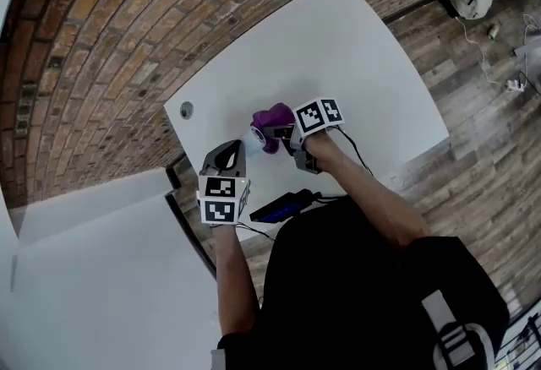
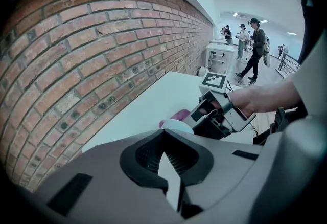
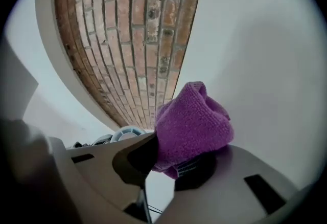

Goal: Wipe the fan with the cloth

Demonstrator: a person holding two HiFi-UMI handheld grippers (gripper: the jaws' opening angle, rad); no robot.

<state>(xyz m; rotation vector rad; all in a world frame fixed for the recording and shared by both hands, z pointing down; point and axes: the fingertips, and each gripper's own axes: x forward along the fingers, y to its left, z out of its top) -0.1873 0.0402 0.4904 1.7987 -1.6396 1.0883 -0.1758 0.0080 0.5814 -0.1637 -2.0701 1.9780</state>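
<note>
The purple cloth is clamped by the right gripper beside the half-hidden fan. The left gripper is pressed closed near the fan. Free table is seen beyond it.

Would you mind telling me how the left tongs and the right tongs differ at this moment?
The right tongs are clamped on the bunched purple cloth; the left tongs are shut with no cloth in them. In the head view, the left tongs sit by the edge of the white table, the right tongs farther in over it. Both are hand-held and close to the small fan.
</note>
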